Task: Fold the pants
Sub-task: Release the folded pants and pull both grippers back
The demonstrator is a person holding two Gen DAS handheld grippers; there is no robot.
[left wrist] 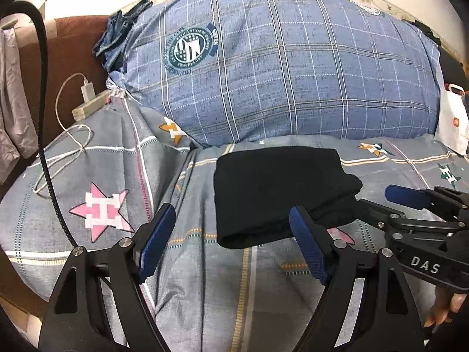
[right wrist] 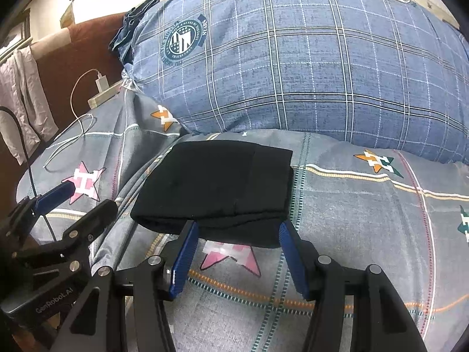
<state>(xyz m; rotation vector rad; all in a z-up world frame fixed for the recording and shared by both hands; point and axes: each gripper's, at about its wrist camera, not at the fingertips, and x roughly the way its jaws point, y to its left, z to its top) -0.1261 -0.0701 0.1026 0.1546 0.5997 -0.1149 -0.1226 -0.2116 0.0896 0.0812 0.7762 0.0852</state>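
1. Nearest in the left wrist view, the left gripper [left wrist: 231, 234] stands spread wide and holds nothing; its right pad sits at the pants' near edge, at about 5 o'clock of the bundle, though whether it touches the cloth cannot be told.
2. In the right wrist view the right gripper [right wrist: 237, 249] is likewise wide and empty, its two pads flanking the near edge of the black pants [right wrist: 217, 187] at 6 o'clock.
3. The pants lie as a compact, roughly square stack on the grey bedsheet [right wrist: 351, 234], partly covering a pink star print [right wrist: 231, 255]. By my reading the folding looks nearly or fully done.
4. If a last tidy is wanted, I would press the loose near layers flat rather than pinch them: the lower layer sticks out towards 5 o'clock, and pulling on it could spill the stack.
5. Further off, at 12 o'clock, the blue plaid pillow [left wrist: 278, 67] rests just behind the pants.
6. At 10 o'clock a white charger cable [left wrist: 67, 143] lies well apart from the work.
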